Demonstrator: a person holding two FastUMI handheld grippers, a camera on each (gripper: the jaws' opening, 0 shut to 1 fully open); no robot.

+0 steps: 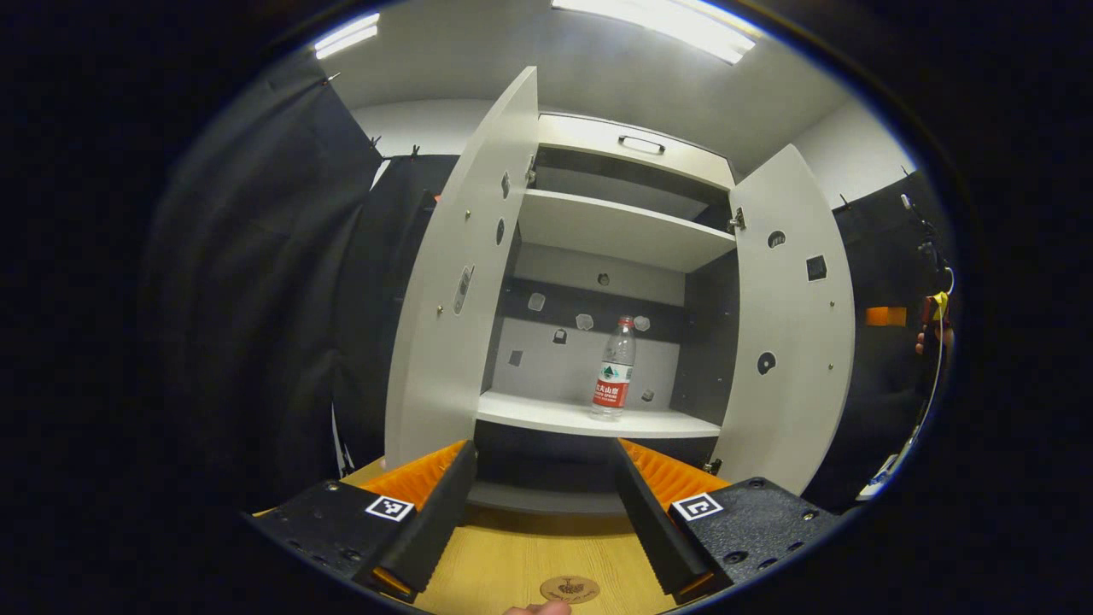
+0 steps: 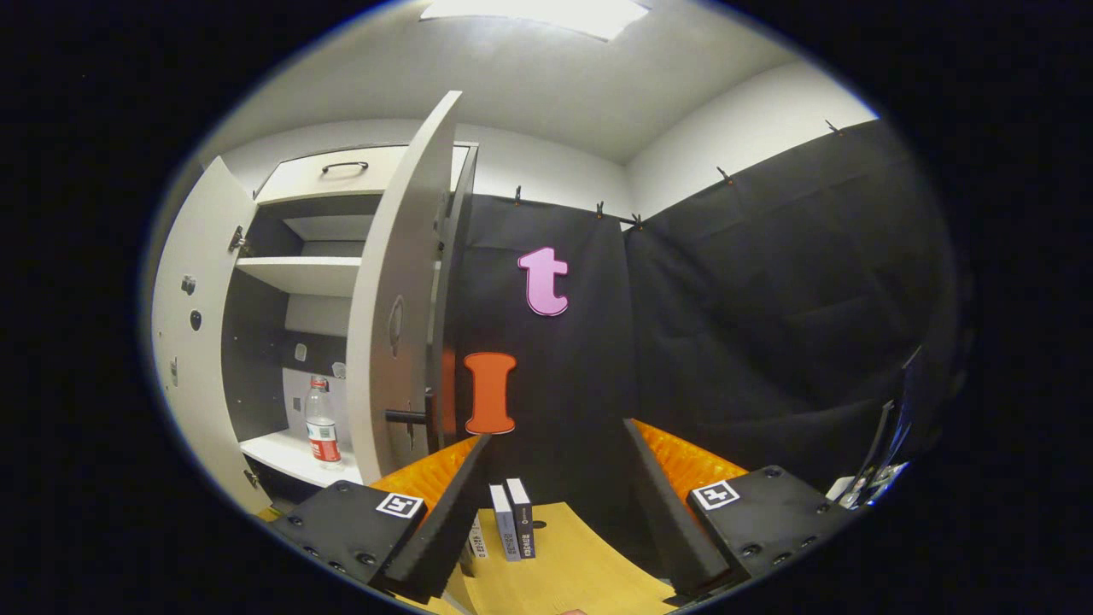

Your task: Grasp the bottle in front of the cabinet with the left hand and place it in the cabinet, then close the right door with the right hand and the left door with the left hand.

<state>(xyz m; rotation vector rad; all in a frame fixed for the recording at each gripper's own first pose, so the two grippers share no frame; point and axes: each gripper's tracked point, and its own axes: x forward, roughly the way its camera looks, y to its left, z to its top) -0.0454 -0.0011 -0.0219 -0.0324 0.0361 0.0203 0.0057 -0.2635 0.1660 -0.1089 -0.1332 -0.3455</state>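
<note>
Upright, clear red-labelled bottle (image 1: 615,367) on shelf (image 1: 546,416).

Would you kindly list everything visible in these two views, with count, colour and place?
bottle: one, clear with red label and cap, upright on the cabinet's lower shelf
cabinet: one, white shelves with dark inner walls, on the table
doors: two, white, both open
drawer: one, white with dark handle, top of the cabinet
table: one, light wood, under the cabinet
round disc: one, brown, near table edge
small boxes: two or more, dark and white, standing on the table right of the cabinet
left gripper: open, holding nothing, facing the cabinet
right gripper: open, holding nothing, right of the cabinet
</note>
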